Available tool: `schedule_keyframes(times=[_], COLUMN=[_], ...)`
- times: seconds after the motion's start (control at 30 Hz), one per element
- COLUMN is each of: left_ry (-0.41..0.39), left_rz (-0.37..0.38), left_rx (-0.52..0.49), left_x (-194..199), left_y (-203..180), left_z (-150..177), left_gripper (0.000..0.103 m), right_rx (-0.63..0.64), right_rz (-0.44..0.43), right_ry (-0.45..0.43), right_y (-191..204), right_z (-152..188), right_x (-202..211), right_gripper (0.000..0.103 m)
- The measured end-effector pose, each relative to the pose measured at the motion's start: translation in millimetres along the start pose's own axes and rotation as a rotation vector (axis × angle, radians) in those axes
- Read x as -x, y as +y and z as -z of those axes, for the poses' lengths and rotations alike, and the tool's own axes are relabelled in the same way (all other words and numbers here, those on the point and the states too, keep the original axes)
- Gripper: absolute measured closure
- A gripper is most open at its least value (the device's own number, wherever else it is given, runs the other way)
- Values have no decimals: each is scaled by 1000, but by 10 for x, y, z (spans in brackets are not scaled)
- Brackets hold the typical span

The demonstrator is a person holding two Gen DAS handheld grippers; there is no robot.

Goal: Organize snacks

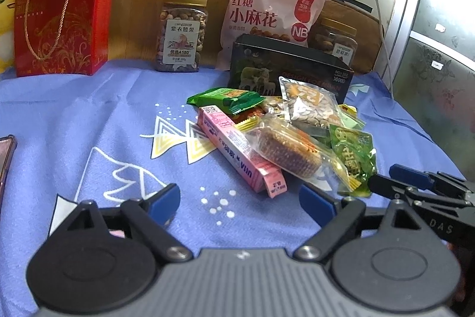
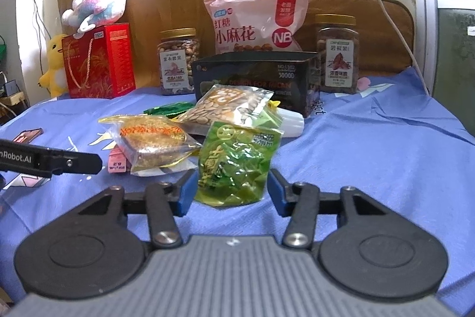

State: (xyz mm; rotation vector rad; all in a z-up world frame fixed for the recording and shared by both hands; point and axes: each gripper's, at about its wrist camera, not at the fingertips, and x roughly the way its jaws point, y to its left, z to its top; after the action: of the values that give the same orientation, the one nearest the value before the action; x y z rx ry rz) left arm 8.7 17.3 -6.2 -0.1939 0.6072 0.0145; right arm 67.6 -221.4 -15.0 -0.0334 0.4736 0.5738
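A pile of small snacks lies on the blue cloth in front of an open black box [image 1: 289, 66] [image 2: 255, 76]. It holds a pink box [image 1: 237, 147], a cake in clear wrap [image 1: 285, 147] [image 2: 154, 141], a seed packet [image 1: 311, 106] [image 2: 231, 106], a green wafer pack [image 1: 228, 98] and a green pickle packet [image 1: 354, 156] [image 2: 234, 165]. My right gripper [image 2: 230, 189] is open, its blue pads either side of the green pickle packet's near end. My left gripper [image 1: 240, 199] is open and empty over bare cloth, just short of the pink box.
At the back stand a red gift box [image 1: 62, 25] [image 2: 99, 61], two nut jars [image 1: 181, 34] [image 2: 337, 52] and a pink snack bag [image 1: 267, 11] [image 2: 255, 20]. Plush toys [image 2: 95, 5] sit on the red box. A phone [image 1: 6, 156] lies at the left edge.
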Motion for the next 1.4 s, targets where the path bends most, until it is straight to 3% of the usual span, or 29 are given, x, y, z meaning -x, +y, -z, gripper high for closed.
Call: schedule_keyframes(times=[0.3, 0.53, 0.67, 0.83, 1.0, 1.07, 1.13, 1.17, 1.23, 1.4], left_ry=[-9, 48, 52, 32, 118, 166, 155, 151, 155, 102], left_rz=[49, 137, 142, 150, 190, 204, 222, 234, 248, 248], left_rx=[22, 78, 97, 76, 66, 77, 69, 71, 83, 64], left_x=[38, -64, -96, -203, -535, -633, -606, -592, -554, -355], left_y=[80, 127, 156, 125, 54, 41, 21, 9, -10, -64], left_z=[-170, -353, -444, -646, -723, -668, -615, -591, -543, -635], left_gripper=[19, 22, 23, 25, 51, 52, 55, 60, 63, 63], right_rx=[127, 196, 208, -21, -308, -367, -422, -448, -464, -358], right_rz=[-78, -156, -202, -341, -461, -476, -504, -518, -515, -536], right_ry=[-16, -3, 9, 113, 221, 255, 306, 326, 349, 277], right_y=[126, 225, 244, -31, -288, -321, -329, -319, -279, -174], right_z=[-134, -210, -210, -284, -276, -265, -232, -201, -164, -327], right_x=[-41, -108, -93, -132, -328, -418, -547, -614, -688, -535], right_gripper=[53, 53, 53, 53, 53, 53, 54, 62, 74, 80])
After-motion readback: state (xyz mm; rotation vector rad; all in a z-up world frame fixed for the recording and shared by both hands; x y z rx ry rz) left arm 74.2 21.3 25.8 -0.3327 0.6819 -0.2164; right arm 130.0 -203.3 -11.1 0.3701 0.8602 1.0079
